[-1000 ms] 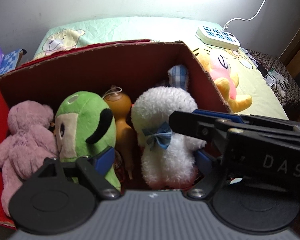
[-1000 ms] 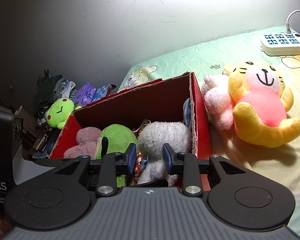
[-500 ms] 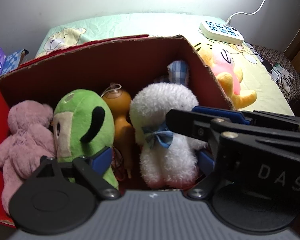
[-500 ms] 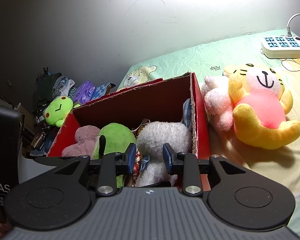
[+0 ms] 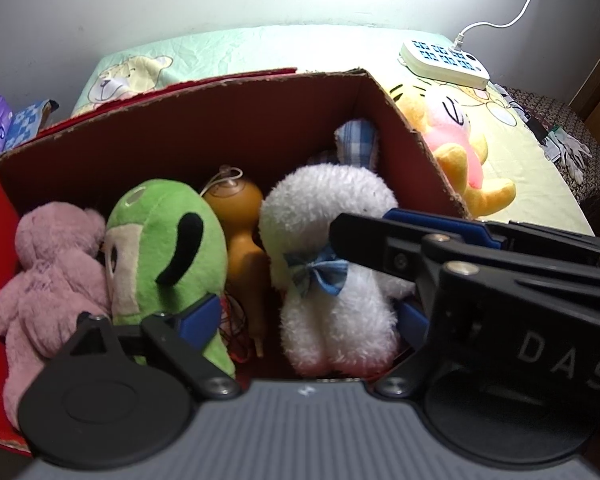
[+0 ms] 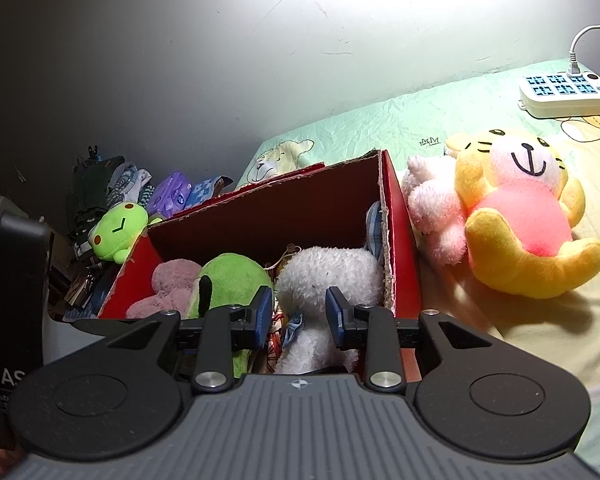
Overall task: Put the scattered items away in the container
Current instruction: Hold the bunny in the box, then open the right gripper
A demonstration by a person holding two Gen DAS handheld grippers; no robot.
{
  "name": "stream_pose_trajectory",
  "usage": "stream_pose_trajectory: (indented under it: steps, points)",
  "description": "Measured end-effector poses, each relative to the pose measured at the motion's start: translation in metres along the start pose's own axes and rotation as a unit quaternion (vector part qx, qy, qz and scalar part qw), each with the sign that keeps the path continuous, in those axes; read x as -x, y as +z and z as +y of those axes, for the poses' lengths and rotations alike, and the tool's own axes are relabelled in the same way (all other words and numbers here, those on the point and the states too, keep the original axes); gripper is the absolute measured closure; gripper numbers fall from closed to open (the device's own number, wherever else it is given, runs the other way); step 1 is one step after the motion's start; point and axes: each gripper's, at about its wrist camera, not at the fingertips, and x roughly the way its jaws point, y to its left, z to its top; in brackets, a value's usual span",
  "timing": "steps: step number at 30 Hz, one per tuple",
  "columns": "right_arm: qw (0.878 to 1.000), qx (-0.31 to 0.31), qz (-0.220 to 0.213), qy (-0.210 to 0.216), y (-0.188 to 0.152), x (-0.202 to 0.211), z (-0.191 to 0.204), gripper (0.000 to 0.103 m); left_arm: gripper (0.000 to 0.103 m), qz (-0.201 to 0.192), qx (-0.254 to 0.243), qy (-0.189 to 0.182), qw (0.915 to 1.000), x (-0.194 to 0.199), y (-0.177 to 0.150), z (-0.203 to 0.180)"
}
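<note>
Releasing white toy (image 5: 332, 264) into box (image 5: 412, 132): left gripper (image 5: 304, 320) opening around it, pads clearing; lifting straight up next. Right gripper (image 6: 296, 312) hovering part-open, empty.

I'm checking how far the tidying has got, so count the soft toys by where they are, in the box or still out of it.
In the box: 3 (pink, green, white)
On the bed: 2 (yellow tiger, pale pink)
Left of the box: 1 (green frog)
Total: 6
</note>
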Motion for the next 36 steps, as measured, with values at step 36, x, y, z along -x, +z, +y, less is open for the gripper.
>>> stream_pose_trajectory:
  steps: [36]
  points:
    - [1.000, 0.010, 0.013, -0.024, 0.009, 0.006, 0.005, 0.069, 0.006, 0.007, 0.013, 0.005, 0.9999, 0.014, 0.001, -0.001]
